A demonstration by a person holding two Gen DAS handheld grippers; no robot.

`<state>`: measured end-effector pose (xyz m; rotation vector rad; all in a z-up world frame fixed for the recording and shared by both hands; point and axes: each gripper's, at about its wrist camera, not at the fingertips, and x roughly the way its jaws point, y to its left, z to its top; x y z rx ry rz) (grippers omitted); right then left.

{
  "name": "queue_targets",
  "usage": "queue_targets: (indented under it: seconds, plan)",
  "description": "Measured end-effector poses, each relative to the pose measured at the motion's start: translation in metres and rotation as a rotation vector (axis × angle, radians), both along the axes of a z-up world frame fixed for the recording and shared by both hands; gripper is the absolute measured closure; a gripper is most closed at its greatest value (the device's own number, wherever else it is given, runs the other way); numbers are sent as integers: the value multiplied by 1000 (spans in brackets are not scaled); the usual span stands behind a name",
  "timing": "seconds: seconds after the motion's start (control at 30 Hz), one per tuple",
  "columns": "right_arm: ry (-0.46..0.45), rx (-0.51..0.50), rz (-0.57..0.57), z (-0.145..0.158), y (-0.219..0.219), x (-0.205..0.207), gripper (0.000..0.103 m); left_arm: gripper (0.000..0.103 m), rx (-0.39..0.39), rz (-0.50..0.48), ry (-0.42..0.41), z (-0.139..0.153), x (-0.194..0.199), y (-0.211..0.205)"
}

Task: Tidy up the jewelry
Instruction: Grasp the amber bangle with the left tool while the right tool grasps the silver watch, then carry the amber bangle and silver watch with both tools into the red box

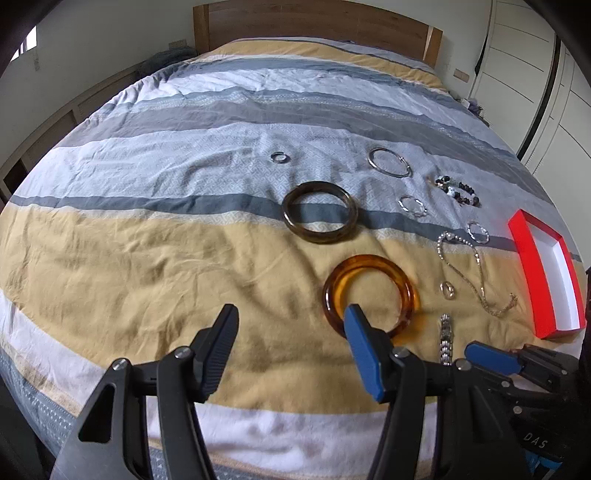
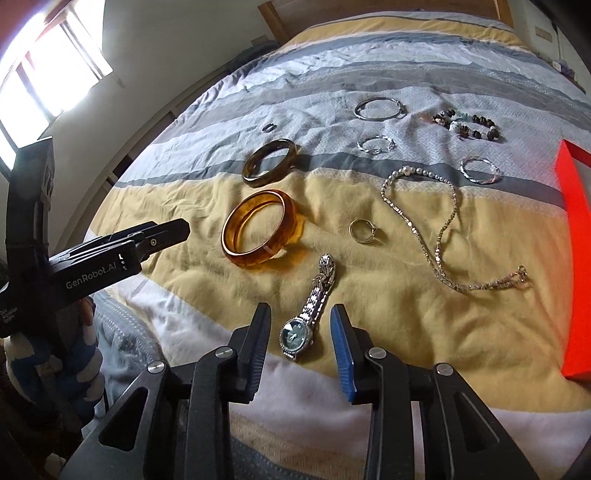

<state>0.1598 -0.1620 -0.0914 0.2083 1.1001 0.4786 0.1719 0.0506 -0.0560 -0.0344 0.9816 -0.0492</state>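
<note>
Jewelry lies spread on a striped bedspread. My right gripper (image 2: 301,312) is open low over a silver watch (image 2: 295,338); the watch face lies between the fingers, and neither pad touches it. Open as well, my left gripper (image 1: 291,314) holds nothing, and its blue finger overlaps the near rim of an amber bangle (image 1: 369,264) in the view. Beyond that lies a dark brown bangle (image 1: 319,238). Right of the amber bangle are a small ring (image 2: 350,229) and a long beaded necklace (image 2: 399,212). An open red box (image 1: 524,266) with a white inside sits at the right.
Farther back lie a thin silver bangle (image 2: 376,118), a dark beaded bracelet (image 2: 469,125), two twisted silver bracelets (image 2: 375,144) and a small silver hoop (image 1: 280,158). The wooden headboard (image 1: 314,22) closes the far end. The bed's near edge runs just below both grippers.
</note>
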Motion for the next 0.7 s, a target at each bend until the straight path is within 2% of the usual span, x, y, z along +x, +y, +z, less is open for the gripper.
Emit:
queue_targets:
  seconds: [0.1,0.3,0.47,0.57,0.63,0.7]
  plan:
    - [37,-7,-3,-13,2,10,73,47,-7,-21,23,-12,15,-5]
    - [77,23,5,-32,0,19,77,61,-29,-53,90,-41,35,-11]
    - [95,46,20,-41,4,26,81,66,-25,-71,111,-52,42,-15]
    - [99,51,25,-45,8,31,88,77,-20,-96,115,-53,43,-20]
    - [100,57,26,-46,8,33,92,90,-19,-107,115,-52,43,-23]
    - [97,58,30,-45,6,33,93,93,-4,-102,104,-50,42,-25]
